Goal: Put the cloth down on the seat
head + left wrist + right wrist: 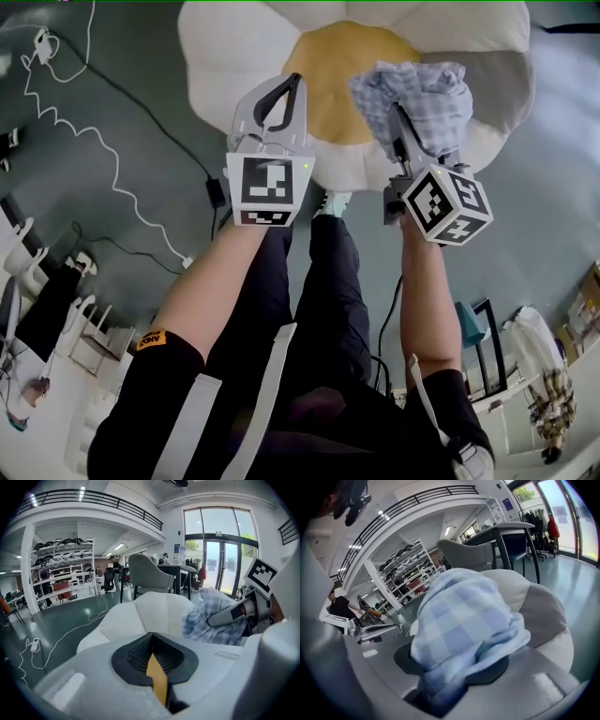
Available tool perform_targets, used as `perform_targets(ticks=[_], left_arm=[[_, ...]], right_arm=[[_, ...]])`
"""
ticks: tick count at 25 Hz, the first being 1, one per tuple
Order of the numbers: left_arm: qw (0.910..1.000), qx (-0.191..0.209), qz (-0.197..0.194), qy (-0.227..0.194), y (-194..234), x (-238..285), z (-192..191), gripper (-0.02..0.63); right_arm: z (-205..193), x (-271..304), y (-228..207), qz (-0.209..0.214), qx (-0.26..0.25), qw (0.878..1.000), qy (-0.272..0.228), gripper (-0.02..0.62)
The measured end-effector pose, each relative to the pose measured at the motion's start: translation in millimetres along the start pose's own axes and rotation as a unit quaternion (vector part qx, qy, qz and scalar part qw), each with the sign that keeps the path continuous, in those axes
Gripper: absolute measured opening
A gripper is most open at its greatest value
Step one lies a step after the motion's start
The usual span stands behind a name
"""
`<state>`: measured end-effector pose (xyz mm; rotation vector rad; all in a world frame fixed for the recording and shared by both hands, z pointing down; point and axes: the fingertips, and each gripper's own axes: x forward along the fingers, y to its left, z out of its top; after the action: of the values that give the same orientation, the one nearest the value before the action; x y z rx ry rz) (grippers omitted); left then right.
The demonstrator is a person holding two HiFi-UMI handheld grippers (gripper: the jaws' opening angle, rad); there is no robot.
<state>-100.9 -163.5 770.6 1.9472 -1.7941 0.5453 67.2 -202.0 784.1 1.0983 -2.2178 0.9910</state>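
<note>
the right hand-held gripper [401, 124] clenched the checked cloth [419, 94] above the seat [234, 47], at 3 o'clock of its yellow centre. the left hand-held gripper [296, 82] hovered closed, empty. a white cable [103, 150] lay on the floor at 9 o'clock.

You were working in a large open workspace, half office and half lab hall. A mezzanine with a dark railing [89, 498] ran overhead, and white shelving racks [65, 571] stacked with gear lined the far wall. Tall glass doors [220, 550] let in daylight beside a tabletop [177, 567] with a grey chair [147, 576]. A white cable [117, 164] snaked over the smooth green floor [61, 616], and people [114, 569] were about at the back.
</note>
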Motion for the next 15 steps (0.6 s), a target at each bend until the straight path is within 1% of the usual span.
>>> perform_targets(ticks=[4, 11, 15], left_arm=[[1.0, -0.003, 0.003, 0.006, 9, 16, -26, -0.001], [0.9999, -0.006, 0.004, 0.012, 8, 46, -63, -0.002], [0.9998, -0.009, 0.007, 0.015, 15, 66, -88, -0.002]], right_arm=[[-16, 25, -10, -0.003, 0.003, 1.0, 0.003, 0.209], [-41, 62, -39, -0.006, -0.004, 1.0, 0.015, 0.215], [-60, 90, -51, -0.007, -0.008, 1.0, 0.026, 0.219]])
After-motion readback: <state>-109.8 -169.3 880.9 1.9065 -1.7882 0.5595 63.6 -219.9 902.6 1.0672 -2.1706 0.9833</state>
